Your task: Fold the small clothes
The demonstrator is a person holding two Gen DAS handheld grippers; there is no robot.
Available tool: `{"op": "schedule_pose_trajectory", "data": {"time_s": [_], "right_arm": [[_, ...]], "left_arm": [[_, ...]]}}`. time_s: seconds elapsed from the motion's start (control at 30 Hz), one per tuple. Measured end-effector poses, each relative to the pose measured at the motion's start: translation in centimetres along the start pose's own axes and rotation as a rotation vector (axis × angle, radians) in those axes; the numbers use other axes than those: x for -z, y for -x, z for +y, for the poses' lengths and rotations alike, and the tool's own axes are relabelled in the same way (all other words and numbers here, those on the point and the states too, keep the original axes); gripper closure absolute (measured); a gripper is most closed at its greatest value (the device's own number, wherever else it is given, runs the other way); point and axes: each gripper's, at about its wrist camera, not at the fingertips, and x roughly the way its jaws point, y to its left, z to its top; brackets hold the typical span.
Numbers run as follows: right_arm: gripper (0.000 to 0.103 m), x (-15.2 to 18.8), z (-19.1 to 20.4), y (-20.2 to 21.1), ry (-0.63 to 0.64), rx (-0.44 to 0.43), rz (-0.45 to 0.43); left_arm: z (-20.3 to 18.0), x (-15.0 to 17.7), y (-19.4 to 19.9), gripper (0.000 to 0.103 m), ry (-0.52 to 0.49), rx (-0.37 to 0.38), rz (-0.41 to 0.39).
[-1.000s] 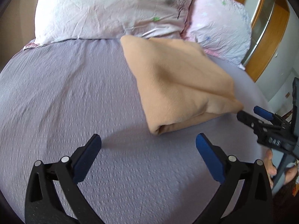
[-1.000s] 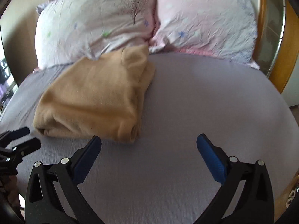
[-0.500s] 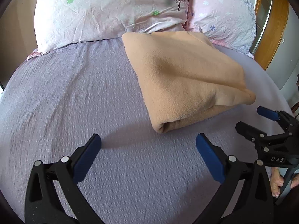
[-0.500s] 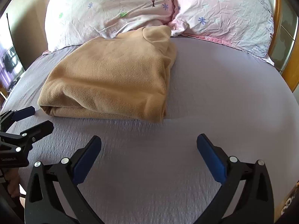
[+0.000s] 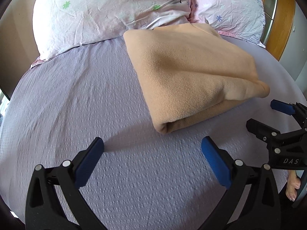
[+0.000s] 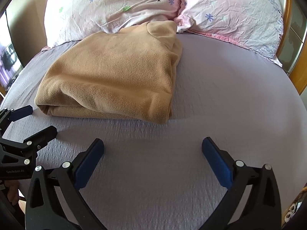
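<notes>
A tan fleece garment (image 5: pixel 190 76) lies folded in a thick rectangle on the lilac bed sheet (image 5: pixel 76 99), its far end touching the pillows. It also shows in the right wrist view (image 6: pixel 115 76). My left gripper (image 5: pixel 151 153) is open and empty, over bare sheet just short of the garment's near corner. My right gripper (image 6: pixel 152 153) is open and empty, over bare sheet in front of the garment's near right corner. Each gripper shows at the edge of the other's view, the right one (image 5: pixel 268 115) and the left one (image 6: pixel 28 120), both open.
Two floral pillows (image 6: pixel 115 5) (image 6: pixel 236 9) lie along the head of the bed. A wooden frame (image 5: pixel 282 25) stands at the far right. The bed's edge curves away on both sides.
Both grippers have moved forward and closer to the folded garment, which now looks larger in both views. The garment has not moved. Both grippers stay open.
</notes>
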Motion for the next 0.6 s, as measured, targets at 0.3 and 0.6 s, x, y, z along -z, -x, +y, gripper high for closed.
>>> {"op": "schedule_pose_trajectory", "data": {"time_s": [0.3,0.6], "right_arm": [[0.001,0.01,0.06,0.04,-0.002,0.002,0.000],[0.001,-0.02,0.13,0.08,-0.005,0.004,0.000]], "left_arm": [[0.01,0.01,0.01,0.002,0.001,0.000,0.000],[0.01,0.00,0.00,0.002,0.000,0.000,0.000]]}}
